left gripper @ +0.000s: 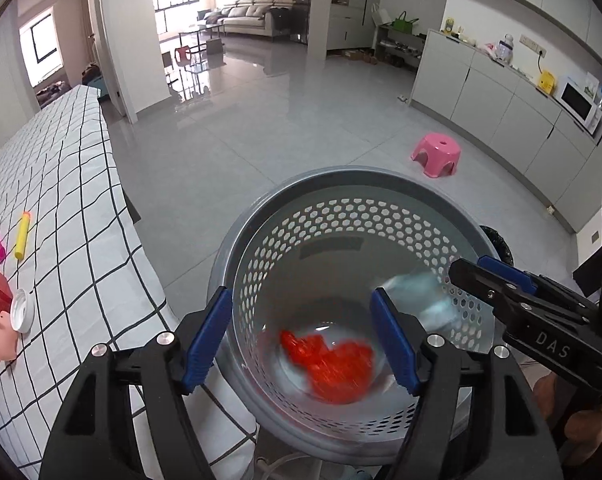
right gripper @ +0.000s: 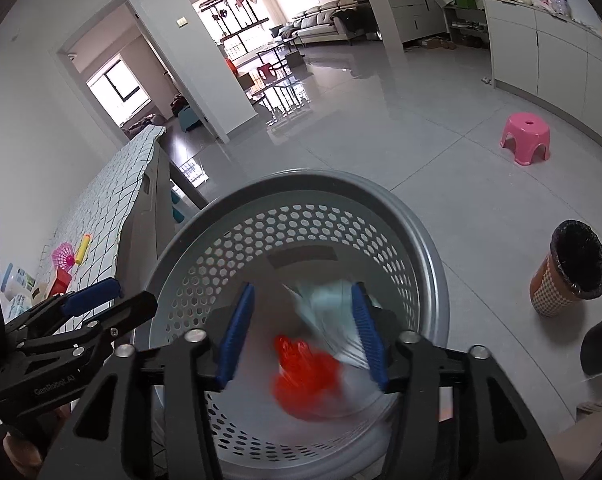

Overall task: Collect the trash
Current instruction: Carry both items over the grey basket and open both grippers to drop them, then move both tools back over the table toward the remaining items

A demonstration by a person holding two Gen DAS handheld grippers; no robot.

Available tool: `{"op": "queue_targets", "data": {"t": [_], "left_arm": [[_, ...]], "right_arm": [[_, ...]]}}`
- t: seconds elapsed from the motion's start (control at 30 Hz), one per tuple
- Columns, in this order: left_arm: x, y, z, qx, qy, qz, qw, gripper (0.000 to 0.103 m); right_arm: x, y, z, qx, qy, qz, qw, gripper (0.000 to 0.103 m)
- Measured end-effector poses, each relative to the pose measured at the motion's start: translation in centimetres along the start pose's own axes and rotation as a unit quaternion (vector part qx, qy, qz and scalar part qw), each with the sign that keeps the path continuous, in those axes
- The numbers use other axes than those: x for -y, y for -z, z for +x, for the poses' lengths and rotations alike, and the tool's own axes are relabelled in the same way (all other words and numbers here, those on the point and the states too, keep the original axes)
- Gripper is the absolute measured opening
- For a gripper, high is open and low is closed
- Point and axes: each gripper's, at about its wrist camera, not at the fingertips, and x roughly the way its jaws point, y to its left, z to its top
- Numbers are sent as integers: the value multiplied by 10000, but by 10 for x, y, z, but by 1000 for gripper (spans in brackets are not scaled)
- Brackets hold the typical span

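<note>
Left wrist view: the left tongs (left gripper: 301,340) stood open and empty above the grey perforated plastic basket (left gripper: 381,216); a blurred crumpled red plastic wrapper (left gripper: 329,364) lay below them.

Right wrist view: the right tongs (right gripper: 301,336) stood open; a blurred pale paper packet (right gripper: 329,312) lay between and below them. Both probably light, soft; pinch a fold.

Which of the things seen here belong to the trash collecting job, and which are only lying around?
Part of the job:
- grey perforated basket
- red crumpled item, blurred, inside it
- pale blurred item, inside it
- left gripper and right gripper, both open above the basket

Just lying about:
- pink stool
- lined bin on the floor
- pink pig toy
- yellow tube
</note>
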Motion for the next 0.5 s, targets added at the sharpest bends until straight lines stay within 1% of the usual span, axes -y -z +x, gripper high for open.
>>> {"op": "queue_targets", "data": {"t": [0.23,0.5], "left_arm": [[1,2,-6,72,-65,-12,10000,70],[-2,6,-20,266,-151,-53,9995,77]], "right_arm": [[2,8,-6,33,32,15,10000,52],[-6,14,-16,143,47,-26,9999,52]]}}
